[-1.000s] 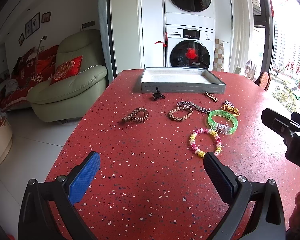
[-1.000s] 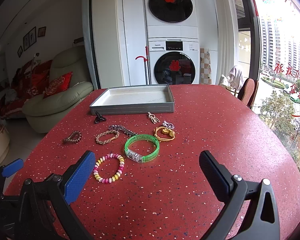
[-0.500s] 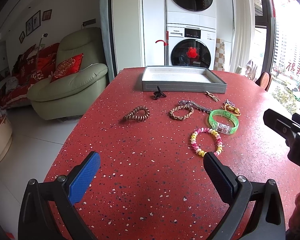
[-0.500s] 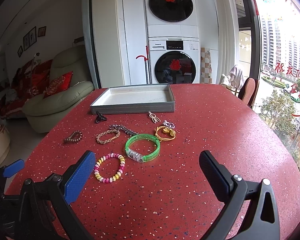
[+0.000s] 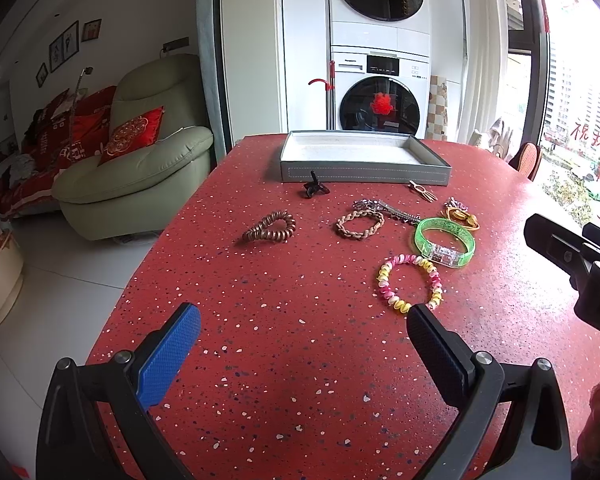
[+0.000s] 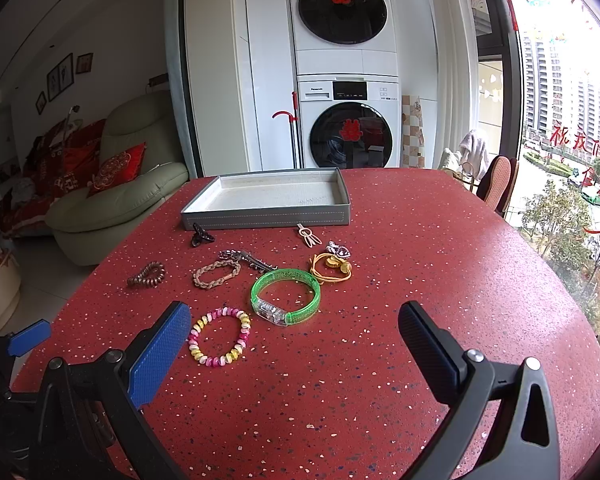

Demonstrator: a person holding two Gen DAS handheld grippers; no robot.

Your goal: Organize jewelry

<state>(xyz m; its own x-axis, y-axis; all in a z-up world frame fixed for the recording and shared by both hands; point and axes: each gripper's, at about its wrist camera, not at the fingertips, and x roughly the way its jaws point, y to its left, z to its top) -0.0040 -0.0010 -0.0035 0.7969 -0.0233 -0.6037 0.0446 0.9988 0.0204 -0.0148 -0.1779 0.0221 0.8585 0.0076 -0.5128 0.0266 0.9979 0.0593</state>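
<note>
A grey tray (image 5: 364, 176) (image 6: 268, 218) with a white inside stands empty at the far side of the red table. In front of it lie several pieces: a green bangle (image 5: 445, 238) (image 6: 286, 294), a pink-yellow bead bracelet (image 5: 410, 282) (image 6: 219, 341), a braided bracelet (image 5: 360, 224) (image 6: 216, 274), a brown coil tie (image 5: 270, 231) (image 6: 147, 273), a black claw clip (image 5: 315, 189) (image 6: 202, 236), a silver hair clip (image 5: 384, 208), a gold hairpin (image 5: 422, 191) (image 6: 308, 235) and a yellow tie (image 5: 462, 216) (image 6: 332, 266). My left gripper (image 5: 300, 344) is open and empty near the front. My right gripper (image 6: 296, 340) is open and empty, just short of the bead bracelet.
A green armchair (image 5: 136, 168) with a red cushion stands left of the table. Stacked washing machines (image 5: 380, 60) are behind the tray. A wicker chair (image 6: 496, 184) and a window are at the right. The right gripper also shows at the right edge of the left wrist view (image 5: 572, 248).
Both grippers have edged slightly forward toward the jewelry. They stay open, and nothing on the table has moved.
</note>
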